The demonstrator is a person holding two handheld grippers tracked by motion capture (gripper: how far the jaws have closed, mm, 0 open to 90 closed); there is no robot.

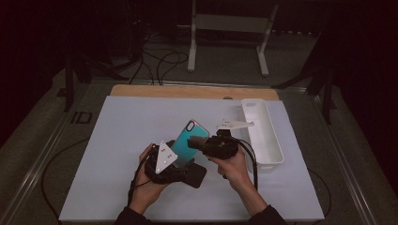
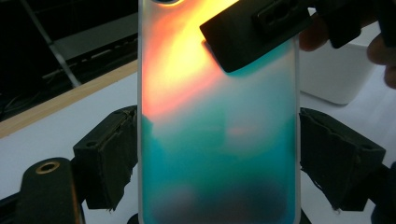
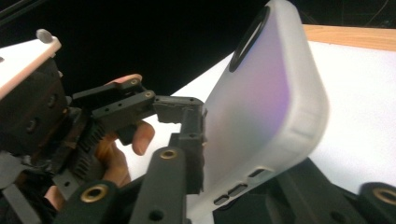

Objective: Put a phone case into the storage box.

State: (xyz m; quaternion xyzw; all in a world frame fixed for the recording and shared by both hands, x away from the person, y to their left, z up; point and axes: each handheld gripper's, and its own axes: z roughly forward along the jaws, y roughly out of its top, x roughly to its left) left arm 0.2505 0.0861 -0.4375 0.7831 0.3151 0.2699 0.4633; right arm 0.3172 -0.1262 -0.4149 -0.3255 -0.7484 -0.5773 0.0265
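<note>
A phone in a frosted case with a teal and orange sheen (image 1: 189,136) stands tilted above the white table. My left gripper (image 1: 184,161) is shut on its lower part, and a black pad (image 2: 109,154) presses on each long edge of the phone (image 2: 219,140). My right gripper (image 1: 196,142) comes in from the right. One of its fingers (image 2: 252,32) lies across the phone's upper face. In the right gripper view the phone (image 3: 266,107) sits between my jaws, with one pad (image 3: 194,149) flat against the case and the other under it.
A long white tray (image 1: 248,103) lies along the table's right side, close behind my right hand. A flat black object (image 1: 201,176) rests on the table under the left gripper. The white board (image 1: 117,140) ends at a wooden strip (image 1: 187,91) at the back.
</note>
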